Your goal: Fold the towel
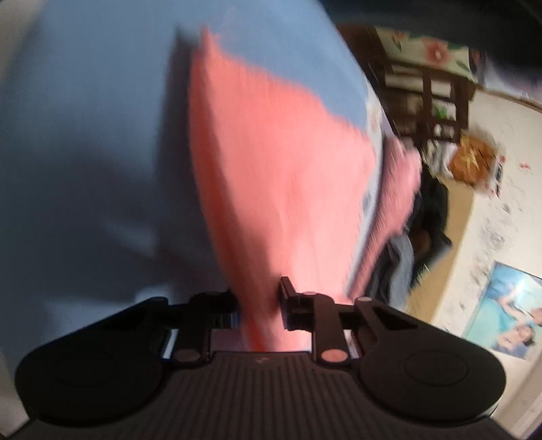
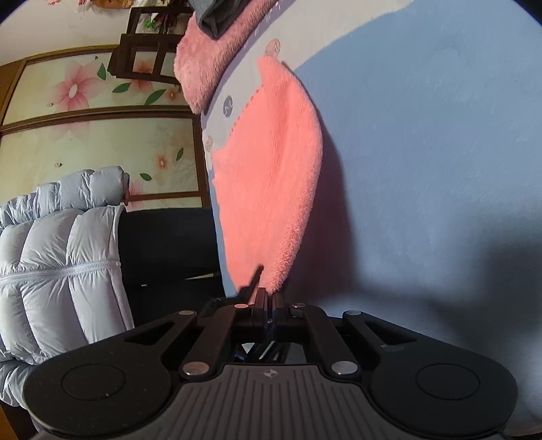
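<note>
A coral-pink fleecy towel lies on a pale blue fabric-covered surface, along the edge that carries a white printed border, with one long side of the towel forming a rounded fold towards the middle of the surface. The right gripper has its black fingers pressed together on the near corner of the towel, the cloth pinched between them just at the surface's edge. In the left wrist view, blurred by motion, the left gripper has its fingers spread, and the same towel runs from between them out across the blue surface; whether the fingers touch the cloth cannot be told. A second, paler pink fluffy cloth hangs over the far edge of the surface, beyond the towel, with a dark grey garment lying on it. Beside the surface, off its bordered edge, sits a white quilted puffer jacket with a zip, over something dark. Behind it stand cabinet panels painted with pink flowers in brown frames, and a dark wooden shelf unit against a pale wall.
</note>
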